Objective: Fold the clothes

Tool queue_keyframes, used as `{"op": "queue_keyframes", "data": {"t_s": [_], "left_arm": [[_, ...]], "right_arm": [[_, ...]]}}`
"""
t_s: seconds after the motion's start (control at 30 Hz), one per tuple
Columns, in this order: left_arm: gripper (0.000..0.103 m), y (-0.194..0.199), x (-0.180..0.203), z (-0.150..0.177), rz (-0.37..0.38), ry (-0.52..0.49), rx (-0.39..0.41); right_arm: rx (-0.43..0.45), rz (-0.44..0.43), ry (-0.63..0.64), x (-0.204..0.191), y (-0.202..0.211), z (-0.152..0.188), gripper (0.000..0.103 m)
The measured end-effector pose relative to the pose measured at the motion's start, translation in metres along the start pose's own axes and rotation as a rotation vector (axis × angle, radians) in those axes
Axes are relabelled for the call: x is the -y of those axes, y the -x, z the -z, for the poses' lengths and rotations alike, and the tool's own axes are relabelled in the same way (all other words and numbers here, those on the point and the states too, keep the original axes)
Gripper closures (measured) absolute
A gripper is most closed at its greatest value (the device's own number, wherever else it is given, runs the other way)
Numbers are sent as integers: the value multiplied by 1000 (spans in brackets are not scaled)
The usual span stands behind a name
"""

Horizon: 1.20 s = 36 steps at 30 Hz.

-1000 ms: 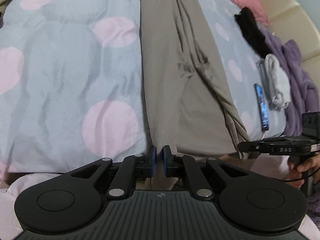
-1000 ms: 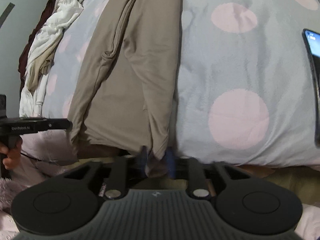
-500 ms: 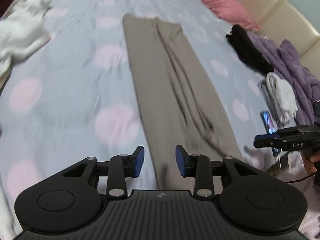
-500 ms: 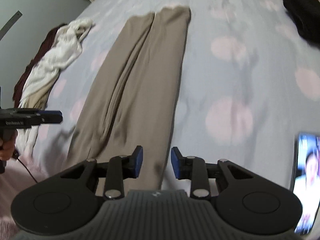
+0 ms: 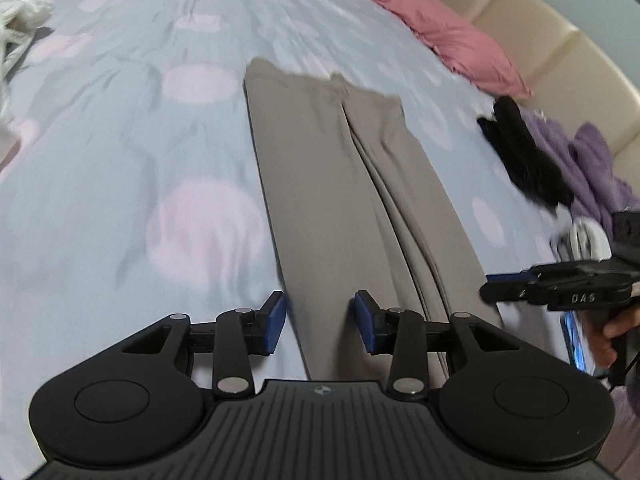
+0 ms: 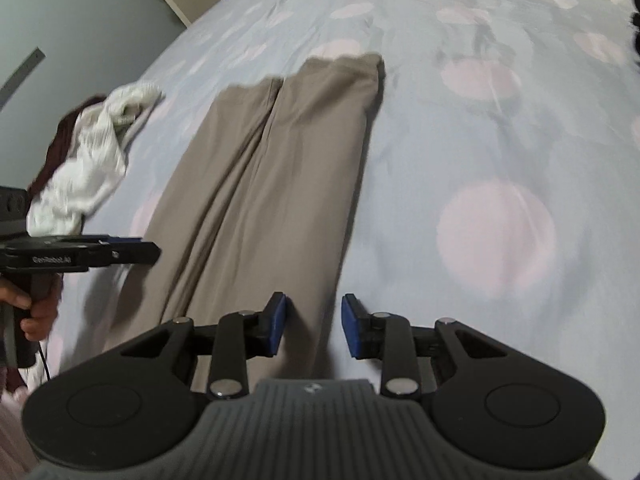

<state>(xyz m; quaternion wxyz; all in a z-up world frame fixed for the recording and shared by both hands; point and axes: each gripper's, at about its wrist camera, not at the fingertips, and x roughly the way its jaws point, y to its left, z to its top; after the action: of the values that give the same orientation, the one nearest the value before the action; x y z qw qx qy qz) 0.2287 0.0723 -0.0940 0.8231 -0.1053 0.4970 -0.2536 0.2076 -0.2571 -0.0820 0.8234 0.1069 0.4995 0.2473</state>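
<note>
The left gripper (image 5: 320, 322) and right gripper (image 6: 313, 326) hover with jaws wide and empty above the near end of the tan trousers (image 5: 340, 184), which lie flat and lengthwise on the dotted bed (image 5: 120, 160). Farther off, blurred, perhaps a white garment (image 6: 88, 164) lies at the bed's edge.

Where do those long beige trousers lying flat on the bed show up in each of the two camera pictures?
Left wrist view: the long beige trousers run up the centre, from between the open left tool toward the pink pillow.
Right wrist view: the trousers run centre-left, ahead of the open right tool.
Shared landmark: the crumpled white garment, seen top left in the left view.
</note>
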Motion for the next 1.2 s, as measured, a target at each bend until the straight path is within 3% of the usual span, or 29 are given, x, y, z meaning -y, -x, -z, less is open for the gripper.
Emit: {"op": "queue_keyframes", "data": {"t_s": [0.37, 0.47, 0.63, 0.73, 0.77, 0.8, 0.9, 1.2], "left_arm": [[75, -56, -41, -86, 94, 61, 65], [75, -67, -45, -104, 110, 37, 69], [75, -83, -50, -130, 123, 24, 84], [75, -89, -49, -140, 109, 22, 94], [77, -90, -47, -142, 101, 19, 98], [78, -90, -46, -143, 91, 14, 100], [90, -85, -42, -146, 70, -7, 104], [94, -23, -6, -148, 112, -162, 163]], "right_arm": [[37, -90, -45, 45, -59, -102, 70], [44, -98, -58, 56, -69, -125, 71], [61, -105, -75, 64, -83, -153, 71], [63, -90, -47, 60, -87, -161, 77], [65, -85, -39, 59, -86, -163, 87], [66, -84, -33, 59, -84, -164, 91], [78, -97, 1, 55, -71, -166, 93], [149, -177, 268, 8, 17, -159, 93]]}}
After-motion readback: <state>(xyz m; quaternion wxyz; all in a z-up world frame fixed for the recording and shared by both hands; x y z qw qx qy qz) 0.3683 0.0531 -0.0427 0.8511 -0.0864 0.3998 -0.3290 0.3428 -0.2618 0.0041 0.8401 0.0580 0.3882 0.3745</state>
